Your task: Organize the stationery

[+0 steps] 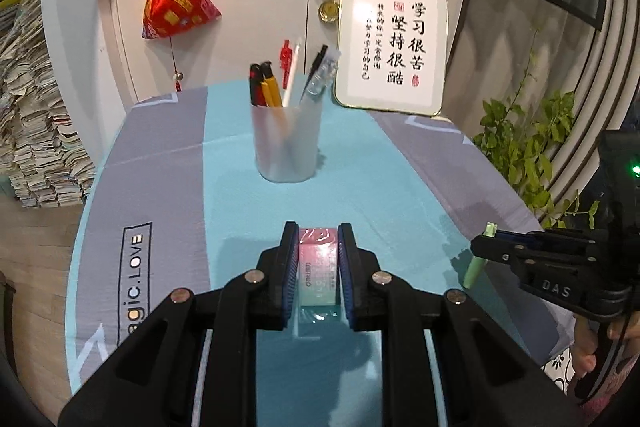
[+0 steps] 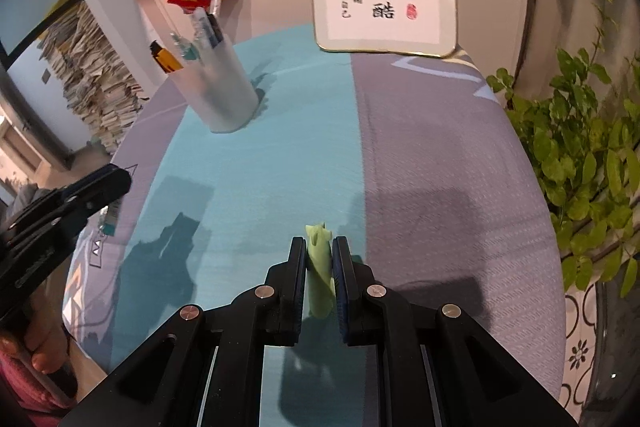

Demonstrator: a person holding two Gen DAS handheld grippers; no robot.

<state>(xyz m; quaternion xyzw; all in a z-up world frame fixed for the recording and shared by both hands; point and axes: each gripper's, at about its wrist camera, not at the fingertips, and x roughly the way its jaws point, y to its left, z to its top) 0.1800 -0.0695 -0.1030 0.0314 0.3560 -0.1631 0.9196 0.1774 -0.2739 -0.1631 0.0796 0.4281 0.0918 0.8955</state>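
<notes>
The left gripper (image 1: 319, 269) has its jaws drawn in close and clamped on a small pink-and-teal eraser (image 1: 319, 269), which sits squarely between the two blue pads (image 1: 291, 279), its long side running along the fingers and its far end poking just past the tips; it is held clear of the tabletop (image 1: 248, 203), whose cloth is teal down the middle and grey at the sides. Further back, roughly in line with those jaws, stands a frosted pen holder (image 1: 286, 143) with several pens sticking up out of it. A framed calligraphy sign (image 1: 394, 45) leans against the wall behind and to the right of the holder. Over to the right, the right gripper (image 2: 320, 269) has its jaws nearly together, pinching a pale green stationery piece (image 2: 320, 267) that stands upright between the pads, its notched top rising above the fingertips and its lower end hanging below them, above the line where the teal cloth meets the grey. A leafy plant (image 2: 580, 155) hangs past the tabletop's right edge
</notes>
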